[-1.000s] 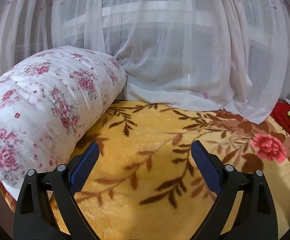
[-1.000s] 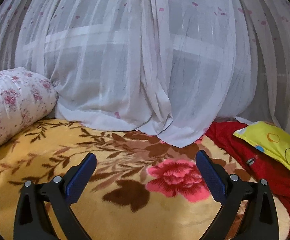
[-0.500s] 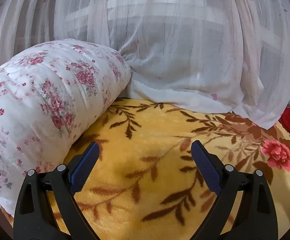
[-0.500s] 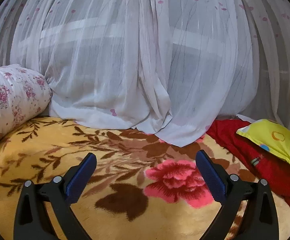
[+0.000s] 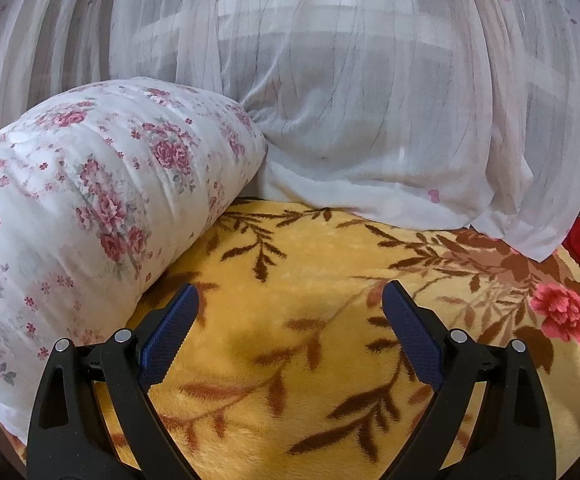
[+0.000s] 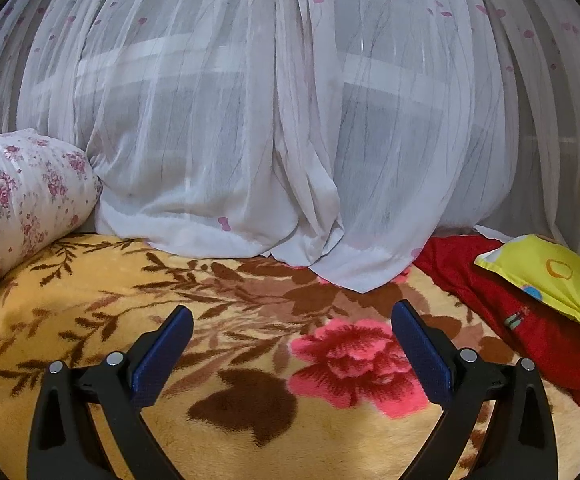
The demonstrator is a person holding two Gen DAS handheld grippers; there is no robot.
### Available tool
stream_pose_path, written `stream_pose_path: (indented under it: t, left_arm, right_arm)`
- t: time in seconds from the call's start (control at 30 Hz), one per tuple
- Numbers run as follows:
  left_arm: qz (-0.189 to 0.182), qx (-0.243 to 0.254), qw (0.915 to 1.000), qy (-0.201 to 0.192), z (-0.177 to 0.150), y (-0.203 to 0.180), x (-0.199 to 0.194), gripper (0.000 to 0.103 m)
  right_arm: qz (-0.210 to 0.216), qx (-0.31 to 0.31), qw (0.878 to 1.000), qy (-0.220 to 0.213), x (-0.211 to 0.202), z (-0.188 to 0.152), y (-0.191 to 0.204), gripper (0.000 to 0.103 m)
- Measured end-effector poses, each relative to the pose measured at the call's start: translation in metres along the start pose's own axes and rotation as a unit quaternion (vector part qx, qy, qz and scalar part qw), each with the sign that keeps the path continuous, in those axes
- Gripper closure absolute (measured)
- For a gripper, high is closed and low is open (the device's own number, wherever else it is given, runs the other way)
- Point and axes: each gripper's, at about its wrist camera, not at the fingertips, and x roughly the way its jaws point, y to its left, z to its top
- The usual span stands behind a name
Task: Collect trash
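Observation:
No trash shows in either view. My left gripper [image 5: 290,300] hangs open over a yellow blanket [image 5: 310,264] with brown leaves and pink flowers; nothing lies between its blue pads. A rolled white quilt with pink roses [image 5: 90,200] lies just left of it, close to the left fingertip. My right gripper [image 6: 292,320] is open too, empty, above the same blanket [image 6: 90,300] near a large pink flower [image 6: 354,364].
A sheer white curtain [image 6: 290,120] with pink spots drapes onto the blanket's far edge [image 5: 370,120]. A red cloth [image 6: 530,304] and a yellow pillow [image 6: 550,272] lie at the right. The rose quilt [image 6: 22,192] bounds the left side.
Both views have shifted slightly: the left gripper has drifted left toward the quilt, which now looms larger. The right gripper has edged forward a little. Both stayed open.

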Motion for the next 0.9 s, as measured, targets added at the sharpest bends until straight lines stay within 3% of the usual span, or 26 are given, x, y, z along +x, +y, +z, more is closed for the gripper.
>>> stream_pose_path:
  t: [0.9]
  left_arm:
    - [-0.006, 0.015, 0.9999, 0.0, -0.0046, -0.0031, 0.0033, 0.012]
  right_arm:
    - [0.008, 0.0, 1.0, 0.004, 0.0023, -0.0016, 0.0002, 0.005]
